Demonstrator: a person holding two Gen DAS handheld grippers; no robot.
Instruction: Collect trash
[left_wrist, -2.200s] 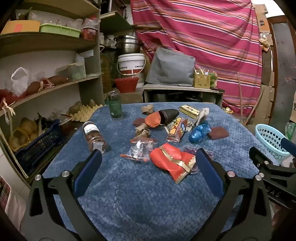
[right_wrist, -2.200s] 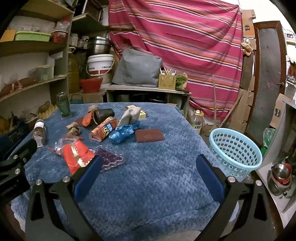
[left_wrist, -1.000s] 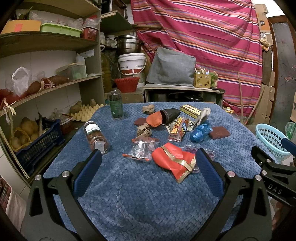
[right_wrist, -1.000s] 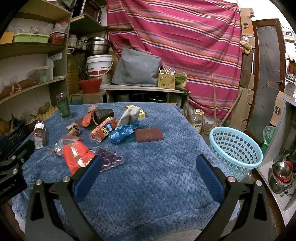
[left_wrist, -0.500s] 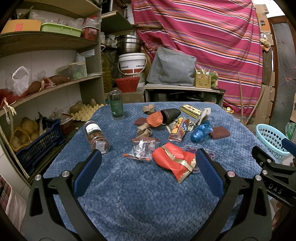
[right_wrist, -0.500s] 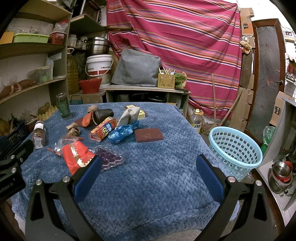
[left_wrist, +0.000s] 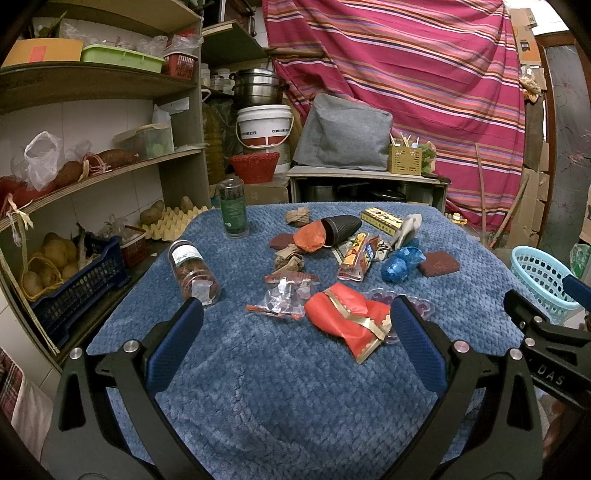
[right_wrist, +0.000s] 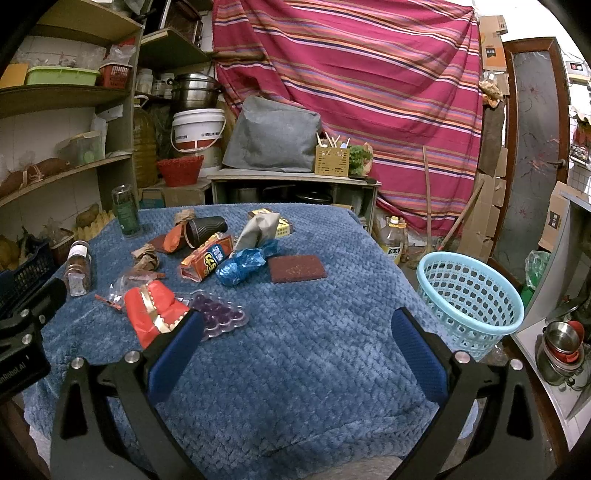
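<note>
- Two hand-held claws are hovering over the near edge of a table covered in a blue quilted cloth (left_wrist: 280, 387); nothing has been collected yet, so this reads as the opening approach of the trash pickup.
- The left gripper (left_wrist: 295, 332) is standing with its jaws spread wide and nothing between them.
- The right gripper (right_wrist: 295, 332) is likewise gaping wide and carrying nothing.
- Just ahead of the left claw, slightly toward its right finger, a crumpled red wrapper with gold trim (left_wrist: 347, 319) is lying on the cloth; its long axis is running diagonally, from far-left to near-right, with the ragged gold end pointing back toward the claw.
- Beyond the left claw's opening and a little left of the red wrapper, a clear crinkled wrapper (left_wrist: 282, 301) is lying flat.
- Behind the red wrapper, touching it, a clear purple blister tray (right_wrist: 218, 314) is sitting just ahead of the right claw's left finger.
- Farther ahead, a snack box (right_wrist: 207, 258) is pointing lengthwise away and to the right, with a blue crumpled bag (right_wrist: 240, 266) just beside it.
- A light blue basket (right_wrist: 469, 295) is standing off the table, ahead and to the right of the right claw, and appears empty.
- The likely next move: one claw reaching forward, lowering over the red wrapper across its narrow width, closing, then carrying it to the basket.
- A fallen jar (left_wrist: 194, 273) ahead of the left claw's left finger looks full and probably is not trash.
</note>
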